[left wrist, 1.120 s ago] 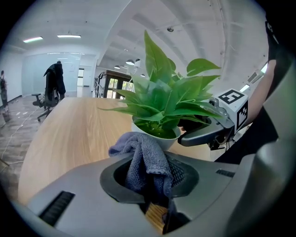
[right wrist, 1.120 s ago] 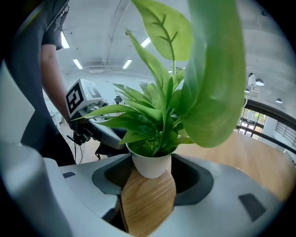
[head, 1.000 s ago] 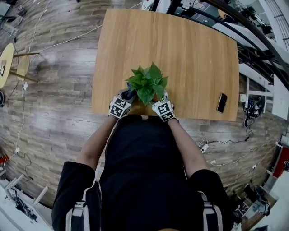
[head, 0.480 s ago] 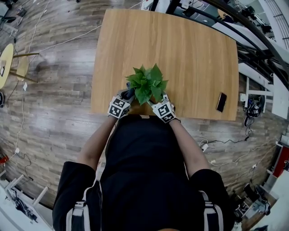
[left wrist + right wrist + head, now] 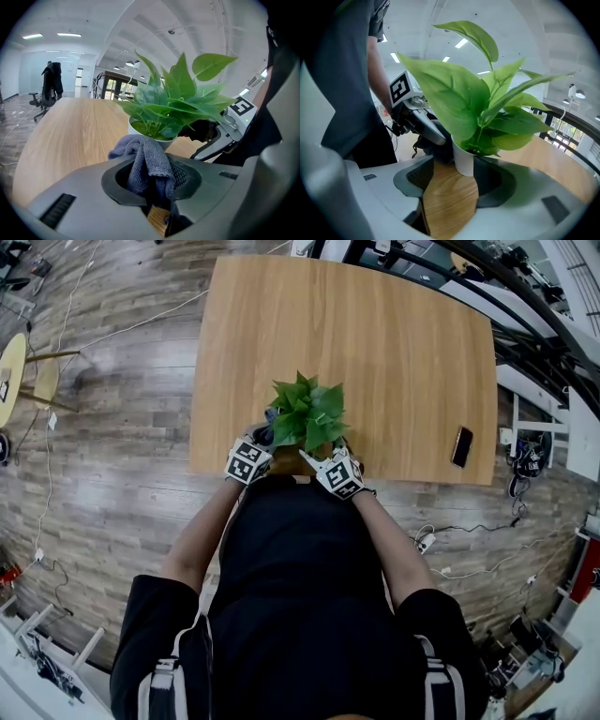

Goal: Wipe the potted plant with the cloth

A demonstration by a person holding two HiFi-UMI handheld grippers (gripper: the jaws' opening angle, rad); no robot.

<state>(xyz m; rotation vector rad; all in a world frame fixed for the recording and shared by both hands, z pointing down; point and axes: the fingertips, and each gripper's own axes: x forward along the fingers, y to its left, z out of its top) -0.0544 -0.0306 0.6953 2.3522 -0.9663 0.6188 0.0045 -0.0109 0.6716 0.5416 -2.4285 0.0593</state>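
Standing close to the near edge of the wooden table (image 5: 375, 343), the potted plant (image 5: 307, 413) sits just in front of the person, its broad green leaves spreading over a small white pot (image 5: 464, 160). The left gripper (image 5: 151, 177) has its jaws pinching a bunched grey-blue cloth (image 5: 143, 157), which sticks up from between them. The cloth's free end reaches the pot's wall on the person's left side; it looks to be touching, though the leaves overhang the spot. The right gripper (image 5: 452, 183) comes in from the other side with its jaws spread and holding nothing. The pot's base stands at the far end of the gap between them, closer to one jaw, with bare table wood showing in the rest of the gap. In the head view, both marker cubes sit just beneath the foliage, one on each side. A dark phone (image 5: 461, 446) lies well apart, near the table's right edge.
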